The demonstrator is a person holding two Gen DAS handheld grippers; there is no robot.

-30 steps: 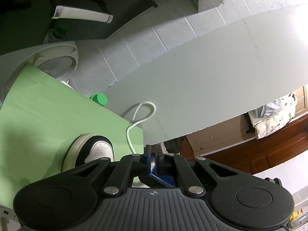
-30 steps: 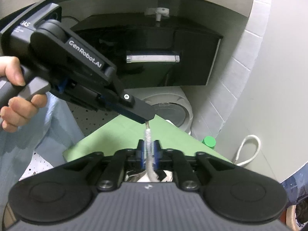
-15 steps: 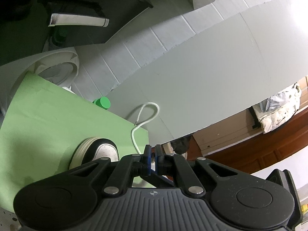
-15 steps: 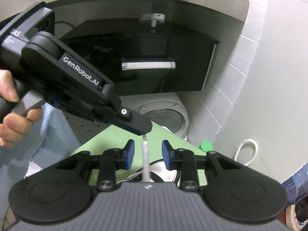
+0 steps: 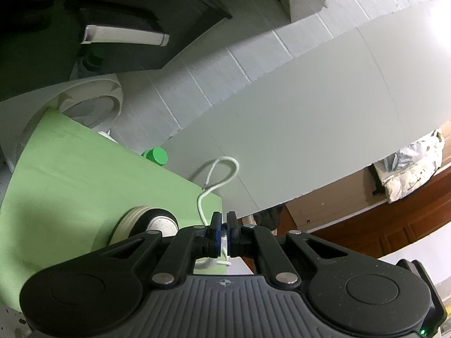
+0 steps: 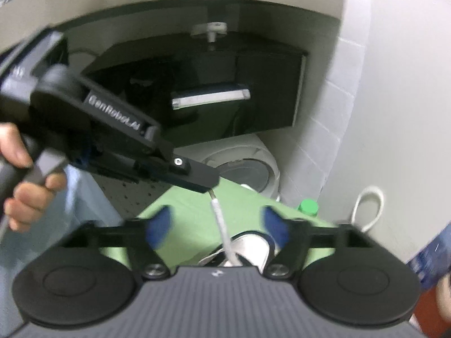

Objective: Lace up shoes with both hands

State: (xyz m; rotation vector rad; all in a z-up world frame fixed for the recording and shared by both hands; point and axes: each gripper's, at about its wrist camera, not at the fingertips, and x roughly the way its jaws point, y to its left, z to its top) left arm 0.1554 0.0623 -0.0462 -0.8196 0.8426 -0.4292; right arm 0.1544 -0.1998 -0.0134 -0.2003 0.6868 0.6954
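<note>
Two grippers meet over one lace, and the handover is what matters. In the right wrist view the lace [image 6: 222, 231] runs taut from the shoe [image 6: 248, 249] at 6 o'clock up toward 12, leaning slightly to 11, its stiff tip pinched at the end of the left gripper [image 6: 208, 187], which comes in from 9–10 o'clock with a hand [image 6: 25, 169] on its handle. Long axis of the lace is thus roughly straight away from the right gripper [image 6: 218, 228], centred in its gap.

Right jaws have just been opening and now stand about as wide as they go; blue pads [image 6: 159, 225] sit well apart to either side of the lace, neither touching it, so nothing is held there. Pads are motion-blurred, fyi.

Left jaws: closed all but completely. The left wrist view shows the left gripper's pads with only a sliver between them, a bit of white lace [image 5: 224, 238] caught in that sliver. So the left has the lace end, the right has let go.

Shoe sits on the green mat [image 5: 84, 186], toe at approx 9 o'clock of the left jaws in the left view. Other lace end [image 5: 222, 174] loops loose at 12 o'clock, off the mat edge near a green cap [image 5: 155, 155].

Judgement: left is nearer the tip and holds the tension; right is free to regrip lower on the lace or go for the loose loop.
</note>
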